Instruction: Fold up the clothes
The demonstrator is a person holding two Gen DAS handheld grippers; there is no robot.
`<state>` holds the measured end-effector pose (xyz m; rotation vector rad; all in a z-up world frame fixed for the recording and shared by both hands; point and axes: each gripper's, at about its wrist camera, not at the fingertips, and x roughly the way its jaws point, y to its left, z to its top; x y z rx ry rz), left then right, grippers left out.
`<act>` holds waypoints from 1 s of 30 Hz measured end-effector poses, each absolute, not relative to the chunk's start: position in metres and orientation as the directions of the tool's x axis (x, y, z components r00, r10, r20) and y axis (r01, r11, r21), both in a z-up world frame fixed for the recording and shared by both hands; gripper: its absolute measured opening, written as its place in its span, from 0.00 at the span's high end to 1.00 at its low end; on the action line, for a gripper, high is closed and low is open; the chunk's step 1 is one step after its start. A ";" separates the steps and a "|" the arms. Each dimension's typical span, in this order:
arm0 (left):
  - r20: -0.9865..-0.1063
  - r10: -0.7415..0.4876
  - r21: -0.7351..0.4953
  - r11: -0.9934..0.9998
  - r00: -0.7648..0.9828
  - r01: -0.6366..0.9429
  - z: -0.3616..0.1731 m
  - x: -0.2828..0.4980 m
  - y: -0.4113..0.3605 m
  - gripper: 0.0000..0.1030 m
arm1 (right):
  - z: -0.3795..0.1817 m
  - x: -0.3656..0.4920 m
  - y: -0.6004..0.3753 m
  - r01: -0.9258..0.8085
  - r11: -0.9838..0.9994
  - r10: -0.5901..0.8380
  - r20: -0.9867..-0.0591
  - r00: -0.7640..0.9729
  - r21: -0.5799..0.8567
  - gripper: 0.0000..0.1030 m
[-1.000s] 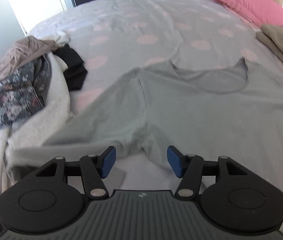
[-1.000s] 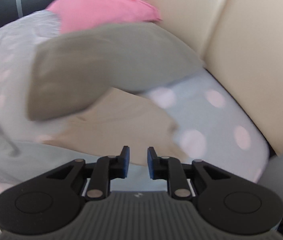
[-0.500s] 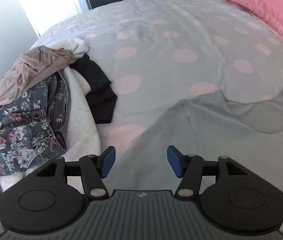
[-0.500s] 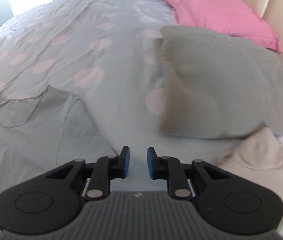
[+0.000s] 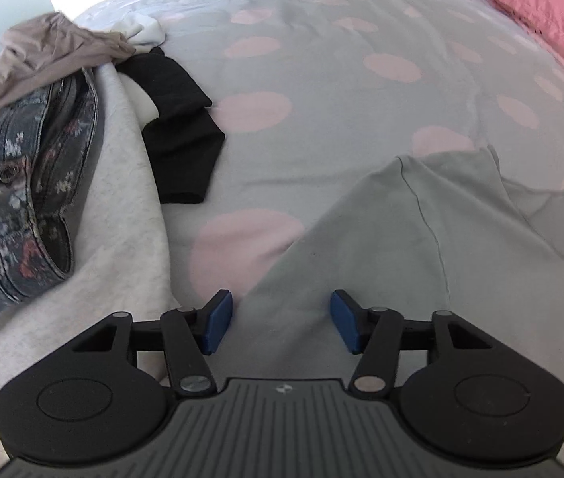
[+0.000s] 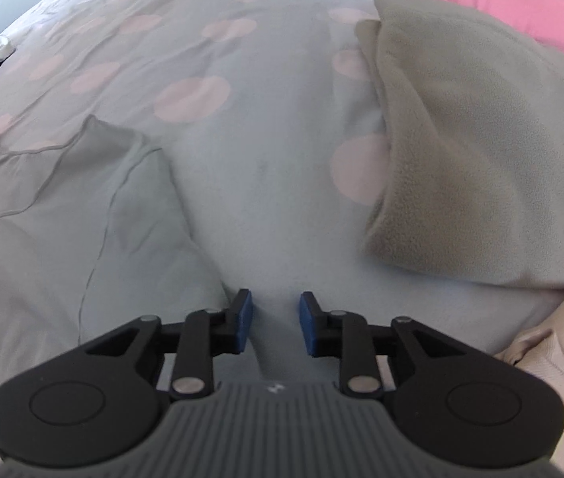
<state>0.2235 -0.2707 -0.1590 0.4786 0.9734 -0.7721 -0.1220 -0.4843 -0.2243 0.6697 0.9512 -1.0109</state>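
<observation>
Both grippers have dropped closer to the bed since a moment ago, and the left one's view has slid off the neckline and onto the sleeve side of the shirt. Down low now, the left gripper (image 5: pixel 280 320) hangs over the left sleeve of the grey T-shirt (image 5: pixel 381 247), its blue pads spread with sleeve cloth showing in the gap between them, and the jaws are closing; whether the pads touch the fabric yet cannot be told. Off to that side sits the heap of unfolded laundry: a floral denim piece (image 5: pixel 15 183), a taupe garment (image 5: pixel 43 55) draped over it, a black garment (image 5: pixel 180 127) spilling onto the spotted bedspread (image 5: pixel 322 119), and a pale grey sweatshirt (image 5: pixel 114 207) underneath. Over on the other wing, the right gripper (image 6: pixel 274 322) comes in just beside the T-shirt's (image 6: pixel 43 219) right sleeve edge, fingers only narrowly apart and closing; bare bedspread (image 6: pixel 274 139) shows between them and the sleeve lies just left of the left pad. The shirt lies flat on the bed, neckline pointing away from the cameras. A folded grey fleece (image 6: pixel 481 139) sits to the right, with a pink pillow (image 6: pixel 501 0) behind it and a cream garment (image 6: pixel 553 346) at the near right corner.
</observation>
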 end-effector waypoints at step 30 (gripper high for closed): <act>-0.818 -0.467 -0.034 0.622 0.336 0.782 -0.144 0.229 -0.339 0.50 | -0.221 0.000 -0.517 0.861 0.508 -0.524 -0.797 0.300 -0.010 0.70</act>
